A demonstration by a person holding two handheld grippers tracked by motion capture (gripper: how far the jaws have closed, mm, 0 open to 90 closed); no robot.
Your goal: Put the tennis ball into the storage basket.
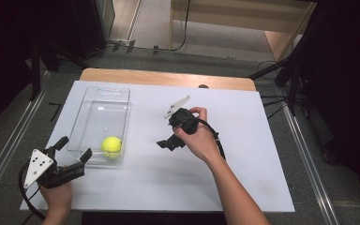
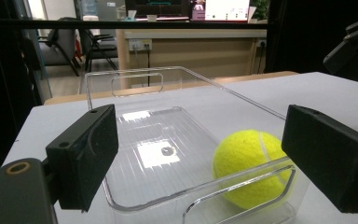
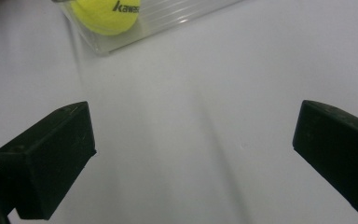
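A yellow tennis ball lies in the near right corner of a clear plastic bin on the left of the white table. My left gripper is open just in front of the bin's near end. In the left gripper view its jaws stand wide apart, with the ball behind the bin's near rim. My right gripper hovers over the table's middle, right of the bin, open and empty. Its view looks at bare table, with the ball at the top edge.
The white sheet lies on a wooden table whose back edge shows. A small dark object sits at that back edge. Metal rails and cables run along the floor on both sides. The other gripper shows far right in the left gripper view.
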